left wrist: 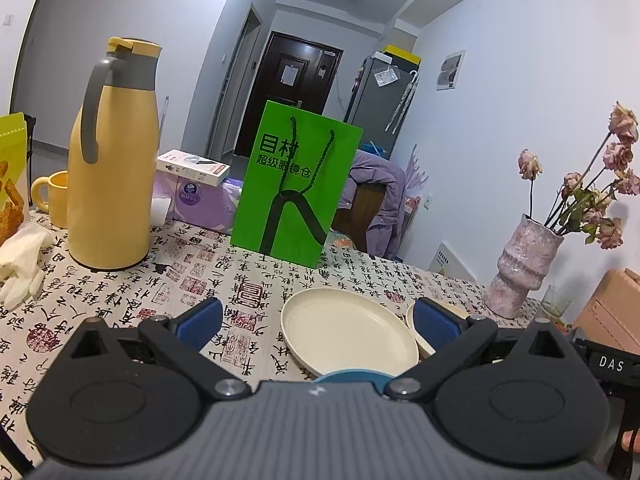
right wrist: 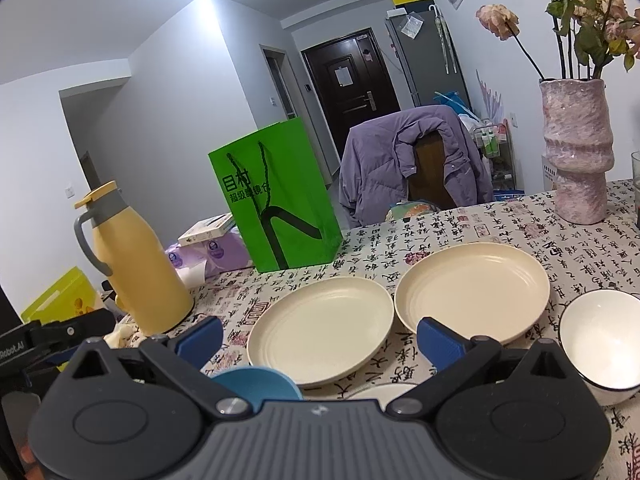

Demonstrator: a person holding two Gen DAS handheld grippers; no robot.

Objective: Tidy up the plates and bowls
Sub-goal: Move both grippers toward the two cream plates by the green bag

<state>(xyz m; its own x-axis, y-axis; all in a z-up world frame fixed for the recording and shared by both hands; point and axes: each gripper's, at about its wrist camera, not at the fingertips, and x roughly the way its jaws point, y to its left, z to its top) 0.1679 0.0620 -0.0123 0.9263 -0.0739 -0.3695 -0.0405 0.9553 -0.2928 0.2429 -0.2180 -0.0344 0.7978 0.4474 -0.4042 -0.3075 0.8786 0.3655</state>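
The right gripper point(right wrist: 318, 338) and the left gripper point(left wrist: 318, 318) both hovered spread wide, holding nothing. A blue bowl point(right wrist: 256, 382) sat half hidden under the right one, two cream plates point(right wrist: 320, 330) lay side by side beyond, a white bowl point(right wrist: 600, 344) was cut off at right, and a green bag point(right wrist: 276, 196) stood farthest.

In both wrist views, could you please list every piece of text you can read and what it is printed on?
"目村" and "超级眼镜仓": green paper bag.
"DAS": black gripper part at the right edge.
"Robot.AI", start cut off: black gripper part at the left edge.
Tablecloth calligraphy, white box, door notices: too small or blurred.
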